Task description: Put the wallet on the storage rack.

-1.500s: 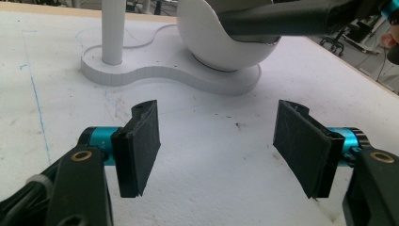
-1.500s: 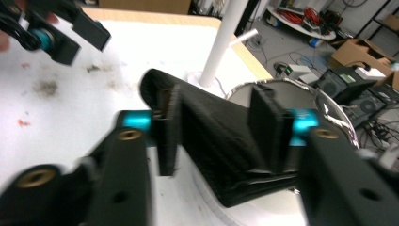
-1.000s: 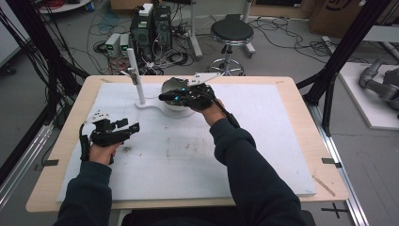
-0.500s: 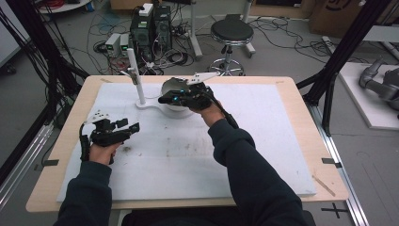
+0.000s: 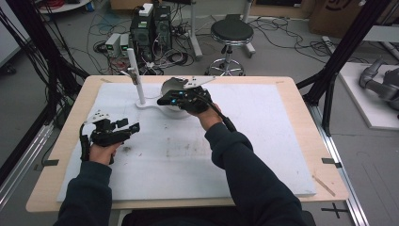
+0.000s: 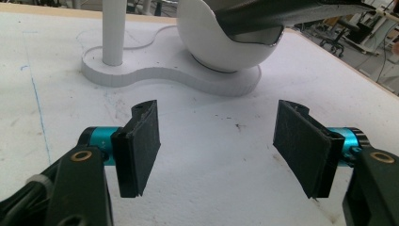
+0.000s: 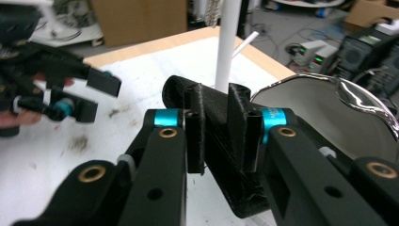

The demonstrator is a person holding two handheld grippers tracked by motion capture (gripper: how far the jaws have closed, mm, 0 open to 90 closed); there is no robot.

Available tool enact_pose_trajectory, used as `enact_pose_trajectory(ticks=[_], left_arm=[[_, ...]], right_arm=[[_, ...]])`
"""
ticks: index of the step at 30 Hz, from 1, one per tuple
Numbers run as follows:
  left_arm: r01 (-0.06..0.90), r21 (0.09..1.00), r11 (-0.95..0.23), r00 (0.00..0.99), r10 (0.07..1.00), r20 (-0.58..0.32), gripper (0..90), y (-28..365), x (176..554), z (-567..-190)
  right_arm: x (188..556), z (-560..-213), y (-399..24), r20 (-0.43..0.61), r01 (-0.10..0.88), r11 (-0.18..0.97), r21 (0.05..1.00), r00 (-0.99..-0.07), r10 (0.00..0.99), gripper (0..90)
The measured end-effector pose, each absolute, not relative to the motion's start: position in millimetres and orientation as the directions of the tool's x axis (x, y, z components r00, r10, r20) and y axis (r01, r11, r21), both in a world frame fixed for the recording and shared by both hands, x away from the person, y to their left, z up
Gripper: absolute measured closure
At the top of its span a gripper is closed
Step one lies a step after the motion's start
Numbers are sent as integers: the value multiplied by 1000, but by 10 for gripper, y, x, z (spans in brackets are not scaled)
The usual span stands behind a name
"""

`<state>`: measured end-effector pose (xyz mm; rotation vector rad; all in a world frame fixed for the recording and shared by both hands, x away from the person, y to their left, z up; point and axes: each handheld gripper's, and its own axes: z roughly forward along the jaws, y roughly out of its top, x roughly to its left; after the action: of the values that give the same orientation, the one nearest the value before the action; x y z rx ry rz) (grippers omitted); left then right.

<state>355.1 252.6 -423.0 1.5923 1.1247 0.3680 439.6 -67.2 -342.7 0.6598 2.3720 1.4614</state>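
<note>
A white bowl (image 5: 172, 111) (image 6: 221, 44) sits on a flat white stand (image 6: 164, 70) with an upright white post (image 5: 135, 70) (image 7: 228, 42). My right gripper (image 5: 168, 100) (image 7: 216, 132) hovers over the bowl, shut on the thick black handle (image 7: 221, 146) of a shiny metal ladle (image 7: 350, 94). The ladle's metal end (image 6: 256, 37) rests at the bowl's rim. My left gripper (image 5: 134, 127) (image 6: 216, 146) stands open low over the mat, left of and nearer than the stand, with nothing between its pads. It points at the bowl.
A white mat (image 5: 263, 141) covers the wooden table (image 5: 301, 94), smudged dark near the left hand. Beyond the far edge are a black stool (image 5: 230, 33), electronics boxes (image 5: 150, 23) and floor cables. Black frame posts (image 5: 336, 61) stand at the table's right.
</note>
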Motion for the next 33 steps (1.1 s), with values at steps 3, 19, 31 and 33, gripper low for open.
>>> enact_pose_trajectory(ticks=[3, 19, 31, 33], left_arm=[[469, 882, 46, 503, 807, -309, 317, 2526, 3554, -4233], [465, 884, 50, 503, 807, -310, 318, 2533, 3554, -4232], [444, 895, 44, 518, 802, -297, 305, 2523, 3547, -4223], [431, 901, 41, 525, 801, -287, 281, 2513, 3541, -4215]], right_arm=[[4368, -3458, -621, 42, 269, 372, 888, -855, 516, 801], [4363, -3480, -671, 64, 272, 349, 897, -860, 506, 786], [4336, -3315, -1107, 14, 241, 318, 917, -817, 577, 410], [4308, -3288, -1291, -21, 235, 345, 909, -798, 602, 370]])
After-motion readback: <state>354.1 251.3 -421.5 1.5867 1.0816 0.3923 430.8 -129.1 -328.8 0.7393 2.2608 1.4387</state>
